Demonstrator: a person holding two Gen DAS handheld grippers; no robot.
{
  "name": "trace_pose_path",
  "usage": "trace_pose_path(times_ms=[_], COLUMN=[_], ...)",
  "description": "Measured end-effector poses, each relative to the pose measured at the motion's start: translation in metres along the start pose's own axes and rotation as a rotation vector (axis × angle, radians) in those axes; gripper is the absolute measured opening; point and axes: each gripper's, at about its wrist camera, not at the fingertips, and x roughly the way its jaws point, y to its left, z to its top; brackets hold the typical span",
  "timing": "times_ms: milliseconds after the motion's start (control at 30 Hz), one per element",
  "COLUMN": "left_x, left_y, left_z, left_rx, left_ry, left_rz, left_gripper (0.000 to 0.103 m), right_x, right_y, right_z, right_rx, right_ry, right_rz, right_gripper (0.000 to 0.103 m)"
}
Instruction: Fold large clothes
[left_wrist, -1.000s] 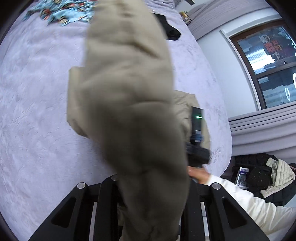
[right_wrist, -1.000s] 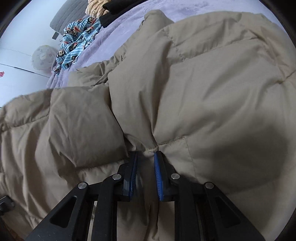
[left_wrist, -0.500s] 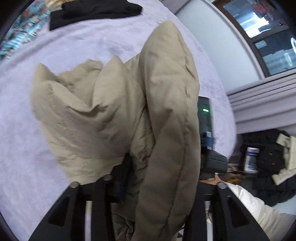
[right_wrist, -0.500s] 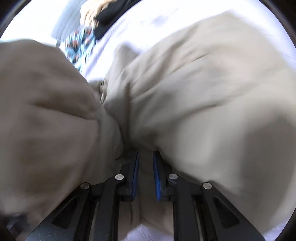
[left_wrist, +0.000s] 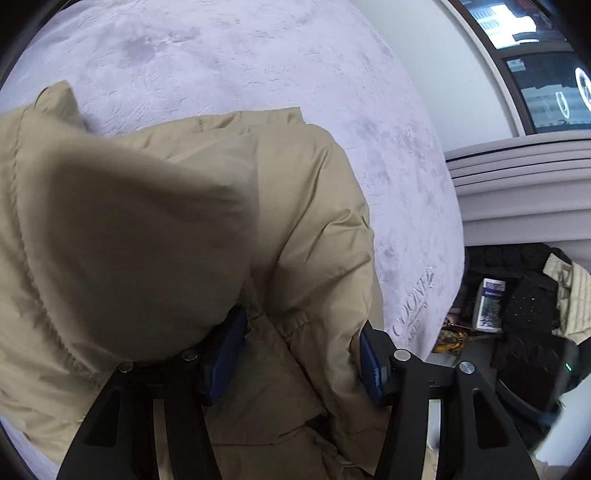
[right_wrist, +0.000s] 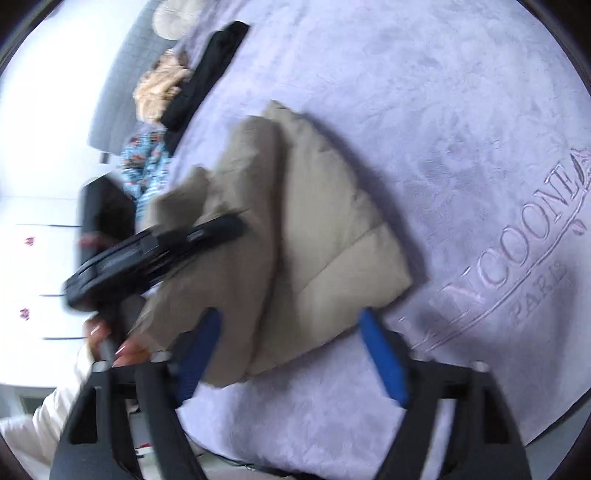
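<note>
Beige puffer jacket (right_wrist: 317, 236) bunched near bed (right_wrist: 461, 92) edge, wide bare cover beyond. Our left claw (left_wrist: 299, 354) half-wide, just been opening, jacket folds between pads. Our right claw (right_wrist: 291, 354) wide, just opened, angled down over jacket hem.

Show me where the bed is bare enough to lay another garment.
Bare blanket stretches from the tan puffer jacket to the embossed lettering. Crowded: the far corner with the black garment and patterned cloth.
</note>
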Motion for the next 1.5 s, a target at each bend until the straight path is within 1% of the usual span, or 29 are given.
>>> trace_pose_path(times_ms=[67,100,133,167,200,233,300,333,367,433,467,533,567,600,633,667,733,800,867,933,1100,1200,1267,1300,1333,1367,1433,1500], left_x=[0.006,0.011,0.01,0.01,0.005,-0.005,-0.027,-0.042,-0.06,-0.093,-0.103,-0.114,-0.113,-0.109,-0.106,-0.094,-0.082,-0.057,-0.04,-0.021,0.009,0.02,0.025,0.026,0.026,0.027,0.027,0.027], left_y=[-0.007,-0.018,-0.022,-0.032,-0.039,-0.049,-0.067,-0.073,-0.073,-0.062,-0.053,-0.022,-0.002,0.015,0.033,0.039,0.054,0.045,0.031,0.015,-0.006,-0.011,-0.013,-0.014,-0.013,-0.012,-0.012,-0.013], left_z=[0.004,0.008,0.01,0.014,0.014,0.014,0.014,0.01,0.005,-0.006,-0.009,-0.017,-0.02,-0.023,-0.025,-0.024,-0.021,-0.008,0.008,0.025,0.055,0.063,0.066,0.066,0.066,0.066,0.066,0.066], left_rx=[0.02,0.028,0.009,0.019,0.037,0.066,0.135,0.16,0.175,0.168,0.145,0.084,0.042,0.003,-0.037,-0.073,-0.122,-0.119,-0.085,-0.06,-0.059,-0.058,-0.055,-0.055,-0.058,-0.062,-0.066,-0.067], left_ry=[0.002,0.003,-0.007,-0.016,-0.03,-0.067,-0.17,-0.226,-0.288,-0.405,-0.447,-0.478,-0.466,-0.451,-0.438,-0.43,-0.424,-0.432,-0.444,-0.45,-0.448,-0.442,-0.437,-0.436,-0.436,-0.437,-0.437,-0.436], left_rz=[0.033,0.054,0.078,0.099,0.124,0.157,0.227,0.262,0.302,0.388,0.44,0.533,0.593,0.626,0.635,0.636,0.612,0.62,0.645,0.653,0.655,0.669,0.681,0.683,0.68,0.676,0.672,0.676], left_gripper=[0.057,0.057,0.057,0.057,0.057,0.057,0.057,0.057,0.057,0.057,0.057,0.057,0.057,0.057,0.057,0.057,0.057,0.057,0.057,0.057,0.057,0.057,0.058,0.058,0.058,0.058,0.058,0.058], right_x=[0.0,0.004,0.006,0.014,0.032,0.042,0.061,0.069,0.074,0.08,0.081,0.079,0.077,0.075,0.072,0.071,0.069,0.057,0.052,0.042,0.038,0.037,0.028,0.023,0.008,-0.003,-0.027,-0.042], right_y=[0.015,0.023,0.027,0.035,0.051,0.056,0.062,0.064,0.064,0.06,0.057,0.046,0.043,0.041,0.044,0.046,0.051,0.041,0.032,0.02,-0.022,-0.046,-0.056,-0.055,-0.059,-0.055,-0.046,-0.036], right_z=[-0.009,-0.01,-0.014,-0.016,-0.011,-0.01,-0.007,-0.004,-0.002,0.003,0.004,0.007,0.007,0.006,0.001,0.0,0.0,0.01,0.013,0.015,0.026,0.033,0.037,0.039,0.039,0.042,0.046,0.052], right_rx=[-0.022,-0.035,-0.048,-0.06,-0.068,-0.077,-0.094,-0.101,-0.103,-0.104,-0.1,-0.086,-0.091,-0.11,-0.138,-0.174,-0.232,-0.239,-0.219,-0.196,-0.101,-0.035,0.014,0.02,0.022,0.005,-0.03,-0.055], right_ry=[0.012,0.023,0.039,0.056,0.066,0.073,0.074,0.068,0.06,0.051,0.058,0.059,0.054,0.047,0.038,0.028,0.014,0.004,-0.017,-0.031,-0.047,-0.043,-0.024,-0.028,-0.04,-0.062,-0.12,-0.163], right_rz=[0.067,0.086,0.098,0.111,0.12,0.111,0.025,-0.016,-0.042,-0.068,-0.088,-0.097,-0.103,-0.117,-0.132,-0.154,-0.202,-0.234,-0.265,-0.29,-0.292,-0.258,-0.217,-0.217,-0.228,-0.235,-0.245,-0.226], right_gripper=[0.084,0.085,0.086,0.086,0.086,0.086,0.086,0.086,0.083,0.05,0.022,0.02,0.018,0.017,0.017,0.016,0.016,0.016,0.016,0.016,0.016,0.017,0.017,0.018,0.018,0.023,0.023,0.023])
